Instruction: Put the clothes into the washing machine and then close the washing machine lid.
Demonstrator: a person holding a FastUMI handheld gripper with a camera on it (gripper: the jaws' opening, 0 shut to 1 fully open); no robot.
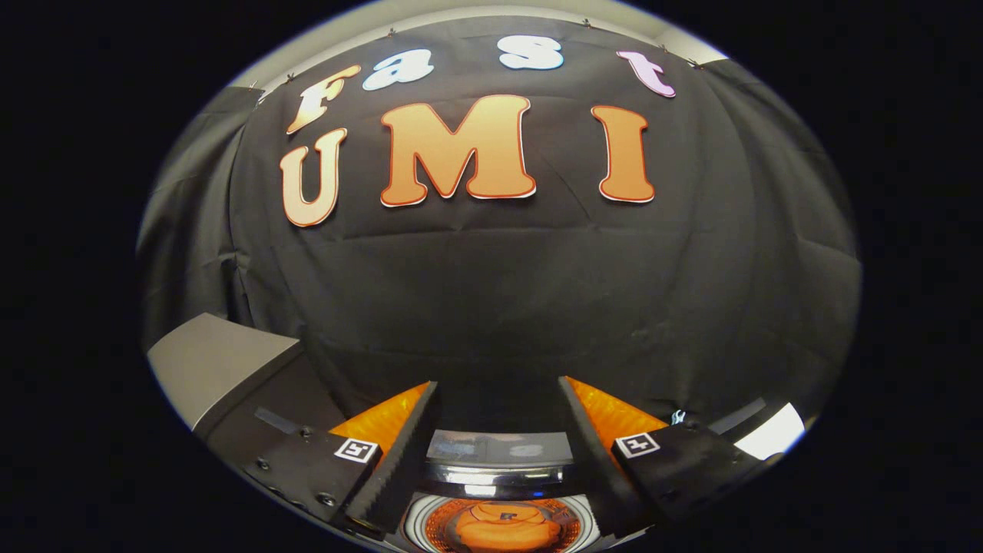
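The gripper [498, 418] was held open and empty above the washing machine [499, 480]. The clothes [503, 528] (an orange bundle) lay inside the drum. Closing the lid required locating it first.

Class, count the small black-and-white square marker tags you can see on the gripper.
2. One marker tag sits on the left finger's base, one marker tag on the right finger's base. The fingers stand apart, empty, above the washing machine.
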